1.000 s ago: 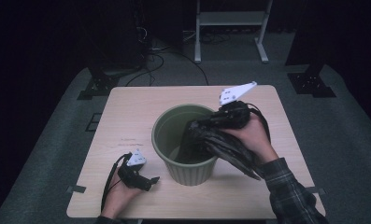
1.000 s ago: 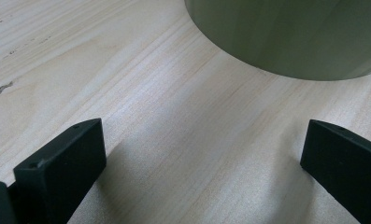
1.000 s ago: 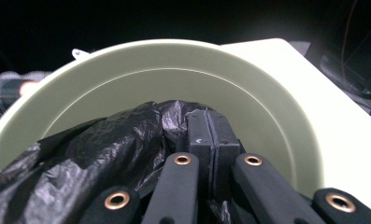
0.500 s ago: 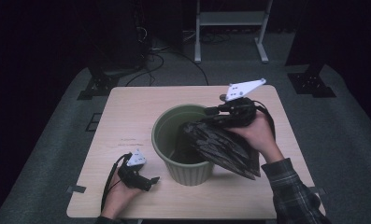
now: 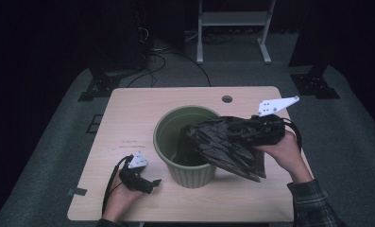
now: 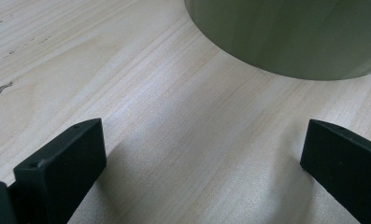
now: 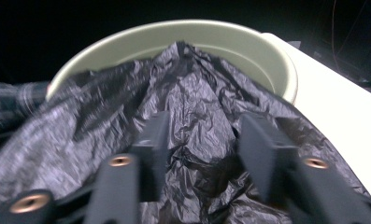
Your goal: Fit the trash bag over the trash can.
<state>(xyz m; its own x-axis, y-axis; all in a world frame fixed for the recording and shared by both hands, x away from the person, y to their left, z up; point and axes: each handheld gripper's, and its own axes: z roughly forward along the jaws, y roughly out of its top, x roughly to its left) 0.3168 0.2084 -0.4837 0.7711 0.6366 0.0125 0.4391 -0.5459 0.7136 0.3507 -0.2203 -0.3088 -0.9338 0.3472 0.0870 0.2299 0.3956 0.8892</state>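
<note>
— Black plastic is what my right claw (image 7: pixel 199 154) looks along: in the right gripper view a crinkled bin bag (image 7: pixel 127 107) lies draped under and between my two jaws, running up over the near rim of the green bin (image 7: pixel 248 42). How does it look from above?

— From the high view, the bag (image 5: pixel 225 144) spills out of the bin (image 5: pixel 187 172) toward the table's (image 5: pixel 128 118) right edge, one end hanging inside the bin, the other fanned out below my right hand (image 5: pixel 284 151). My right claw (image 5: pixel 244 126) lies level over the right rim of the bin.

— Is it clamped?

— No. The jaws have just been opening; they stand apart with the plastic bunched between them, and I see no pad pressing on it. The bag rests across the claw and my hand.

— And my left claw (image 5: pixel 152 182)?

— Near the front left corner of the table, low over the wood. The left gripper view gives what the high one can't: jaws spread wide, bare wood (image 6: pixel 183 140) between them, the bin's wall (image 6: pixel 290 37) just ahead, untouched.

— What differs from a second ago?

— My right hand has drawn away toward the right edge, and more of the bag has come out over the rim with it. A second ago the bag was mostly bunched at the bin's mouth. The left claw and the bin sit where they did.
</note>
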